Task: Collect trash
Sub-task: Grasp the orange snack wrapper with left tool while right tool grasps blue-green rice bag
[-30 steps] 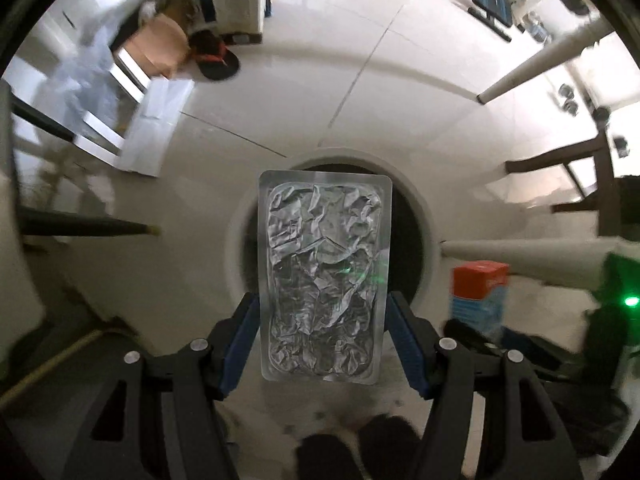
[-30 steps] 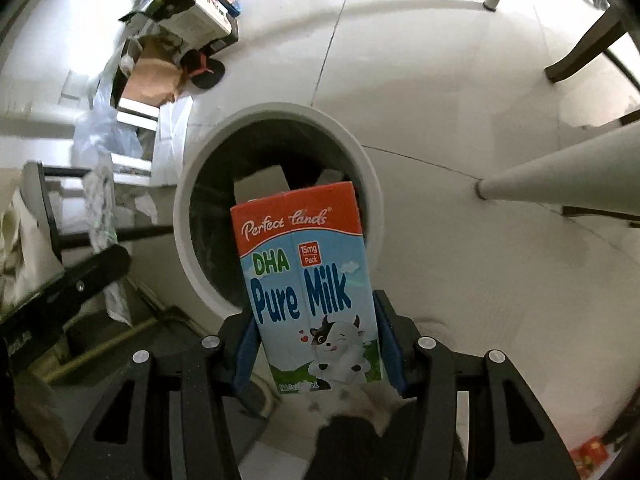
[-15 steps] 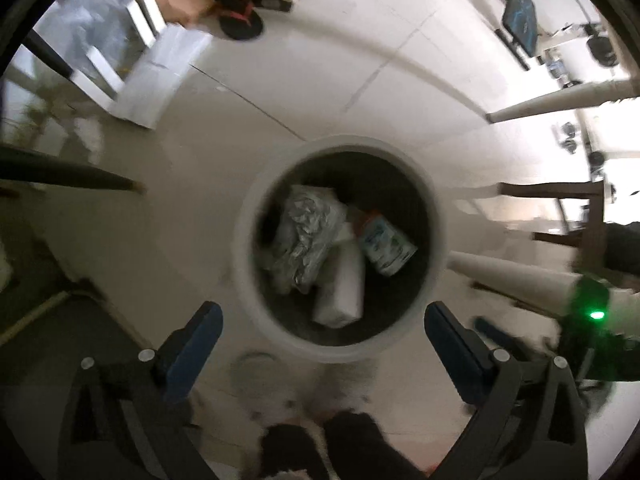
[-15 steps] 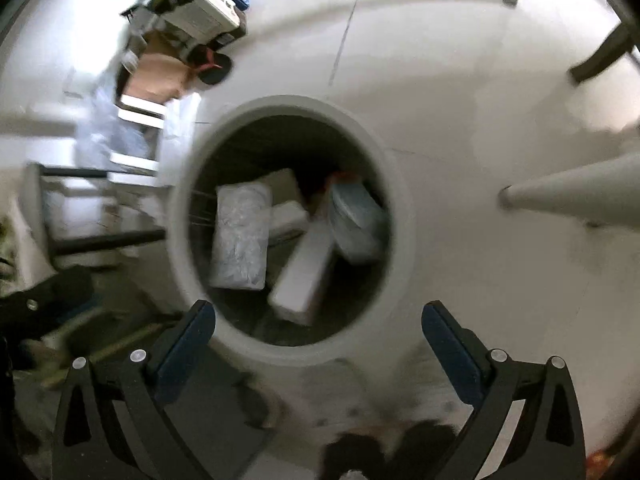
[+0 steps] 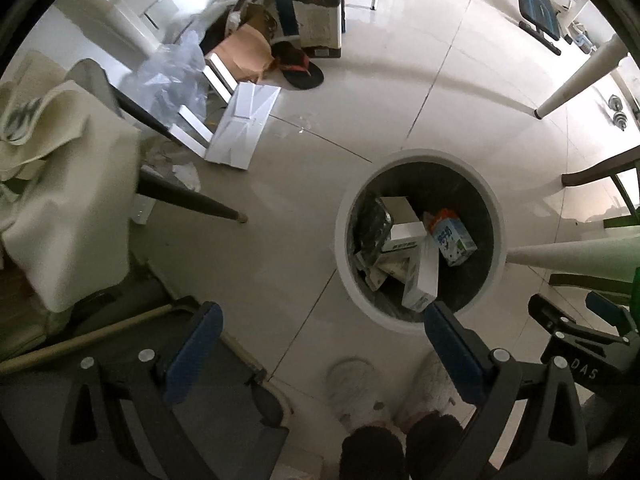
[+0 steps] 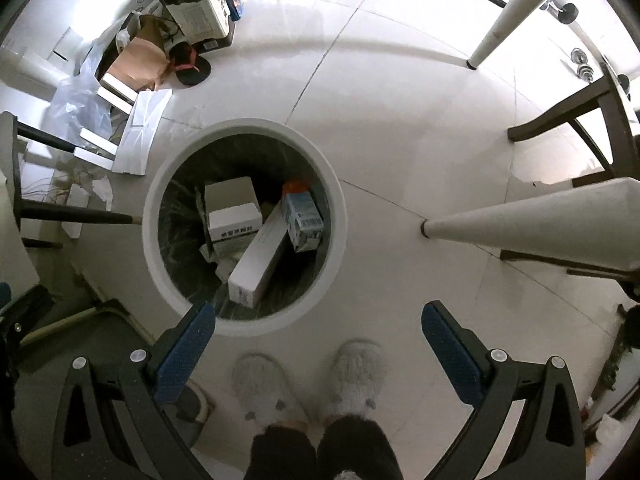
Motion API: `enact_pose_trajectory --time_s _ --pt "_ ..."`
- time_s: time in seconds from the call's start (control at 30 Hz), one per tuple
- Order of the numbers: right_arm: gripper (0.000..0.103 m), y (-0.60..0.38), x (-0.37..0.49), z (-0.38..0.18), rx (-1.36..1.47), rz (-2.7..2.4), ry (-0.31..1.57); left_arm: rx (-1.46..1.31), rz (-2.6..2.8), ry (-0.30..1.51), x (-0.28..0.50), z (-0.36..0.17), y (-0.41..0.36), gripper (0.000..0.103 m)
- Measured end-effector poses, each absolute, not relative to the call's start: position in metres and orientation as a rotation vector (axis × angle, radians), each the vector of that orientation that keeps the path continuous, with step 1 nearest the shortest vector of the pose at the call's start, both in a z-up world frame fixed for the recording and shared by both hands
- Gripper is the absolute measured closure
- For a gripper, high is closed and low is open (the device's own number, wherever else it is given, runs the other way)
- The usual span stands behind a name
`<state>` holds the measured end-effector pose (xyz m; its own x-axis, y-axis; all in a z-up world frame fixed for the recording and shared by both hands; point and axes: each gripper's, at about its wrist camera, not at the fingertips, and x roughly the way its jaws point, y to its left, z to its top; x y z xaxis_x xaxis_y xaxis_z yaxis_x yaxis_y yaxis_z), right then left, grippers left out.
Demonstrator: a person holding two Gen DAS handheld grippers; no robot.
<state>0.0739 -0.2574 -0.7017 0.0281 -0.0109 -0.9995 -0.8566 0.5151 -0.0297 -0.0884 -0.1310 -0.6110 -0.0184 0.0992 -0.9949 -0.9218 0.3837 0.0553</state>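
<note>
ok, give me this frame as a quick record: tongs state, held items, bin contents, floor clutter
left tongs: open, nothing between the jaws, which have just been opening
right tongs: open, nothing between the jaws, just opened too
bin: round, white rim, dark inside, on the tiled floor
bin contents: milk carton, long white box, small white box, foil blister pack at the wall
floor clutter: flattened white carton, clear plastic bag
person: slippers beside the bin
</note>
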Motion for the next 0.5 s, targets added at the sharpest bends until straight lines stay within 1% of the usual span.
enact_pose_trajectory --time_s 0.23,0.5 --pt "0.0 -0.267 0.067 -0.636 -0.823 0.769 1.403 -0.849 1.009 1.333 -0.099 -0.559 -0.139 0.0" --pt "0.0 -0.275 0.045 -0.535 -0.827 0.798 1.415 -0.864 1.025 1.341 -0.114 -0.467 -0.153 0.0"
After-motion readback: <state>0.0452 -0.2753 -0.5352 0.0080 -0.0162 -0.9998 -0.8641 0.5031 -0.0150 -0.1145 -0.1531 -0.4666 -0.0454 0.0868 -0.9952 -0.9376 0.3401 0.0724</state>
